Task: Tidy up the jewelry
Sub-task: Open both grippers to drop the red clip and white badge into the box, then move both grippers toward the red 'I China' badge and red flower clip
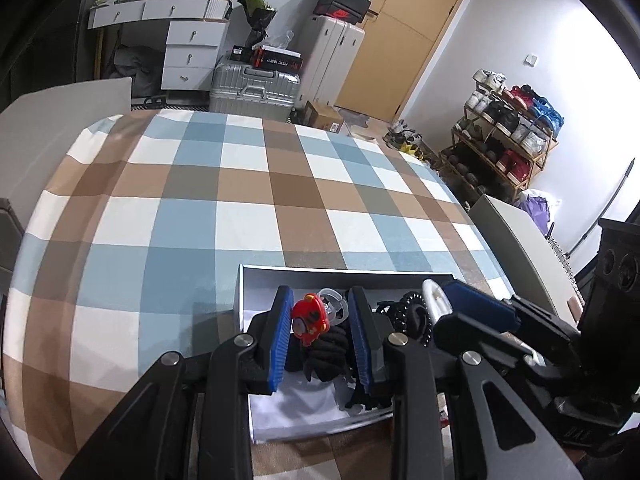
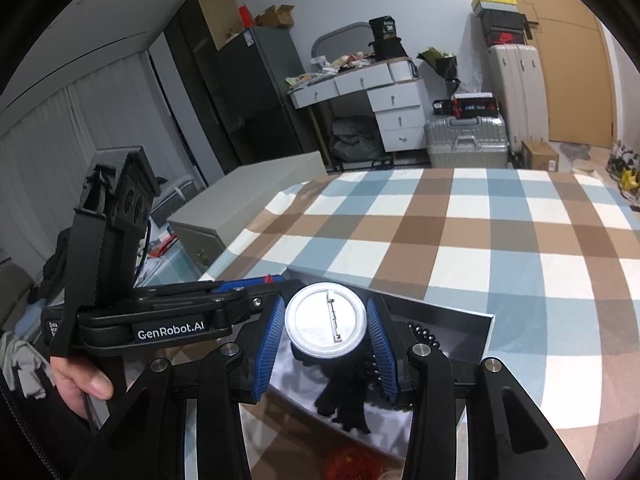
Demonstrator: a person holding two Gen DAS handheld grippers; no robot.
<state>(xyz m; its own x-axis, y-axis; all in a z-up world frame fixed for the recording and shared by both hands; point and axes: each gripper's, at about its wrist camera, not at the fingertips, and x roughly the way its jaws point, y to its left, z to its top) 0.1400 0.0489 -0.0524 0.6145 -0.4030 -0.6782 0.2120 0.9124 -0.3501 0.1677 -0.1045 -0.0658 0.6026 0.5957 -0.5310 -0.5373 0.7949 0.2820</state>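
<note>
1. Holding a red charm (image 1: 310, 319) between its blue pads, the left gripper (image 1: 318, 330) hangs over the open grey box (image 1: 340, 273); its fingers (image 1: 280, 334) stand close together, and the charm seems pinched at their tips, though contact on both pads is not plain
2. Beside it, the right gripper (image 2: 326, 330) has its fingers (image 2: 267, 350) clamped on the rim of a round white pin-back badge (image 2: 326, 322), back face and clasp turned toward the camera; gripping by the edge probably keeps the pin bar clear of the pads
3. Inside the box lie a black fabric piece (image 1: 326, 354), a black coiled hair tie (image 1: 414, 312), a clear ring-shaped item (image 1: 332, 300) and a dark bead string (image 2: 424, 336), so it likely serves as the shared container
4. Both grippers meet over the box on the checked desk (image 1: 240, 184), which suggests each item is about to be set down inside; a hand (image 2: 80, 380) grips the left tool's handle at the lower left
</note>
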